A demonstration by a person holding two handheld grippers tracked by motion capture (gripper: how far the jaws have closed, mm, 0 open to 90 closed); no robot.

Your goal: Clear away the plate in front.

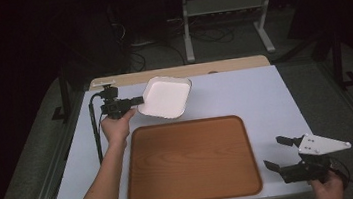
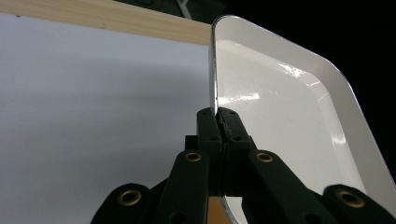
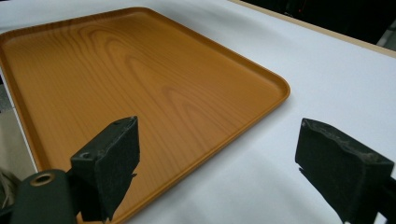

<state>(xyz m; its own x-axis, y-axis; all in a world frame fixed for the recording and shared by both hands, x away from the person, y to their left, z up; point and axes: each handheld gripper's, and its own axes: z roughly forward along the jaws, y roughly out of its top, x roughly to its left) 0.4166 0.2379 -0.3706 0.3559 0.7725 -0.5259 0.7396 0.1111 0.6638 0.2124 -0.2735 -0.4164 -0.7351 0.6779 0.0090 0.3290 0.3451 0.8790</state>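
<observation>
High view: left tongs (image 1: 139, 100) pinch white dish (image 1: 166, 97) rim, keep it level lowering onto wooden tray (image 1: 191, 160); right tongs (image 1: 275, 153) spread, idle.

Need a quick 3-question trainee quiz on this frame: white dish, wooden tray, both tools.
1. True or false: the left tool is clamped on the rim of the white square dish.
2. The right tool is: A) open, holding nothing; B) shut on the tray; C) gripping the dish.
3. What lies on the brown wooden rectangular tray?

Key: 1 true. 2 A. 3 Nothing; its surface is bare, and the dish is tilted beyond the tray's far edge.
</observation>
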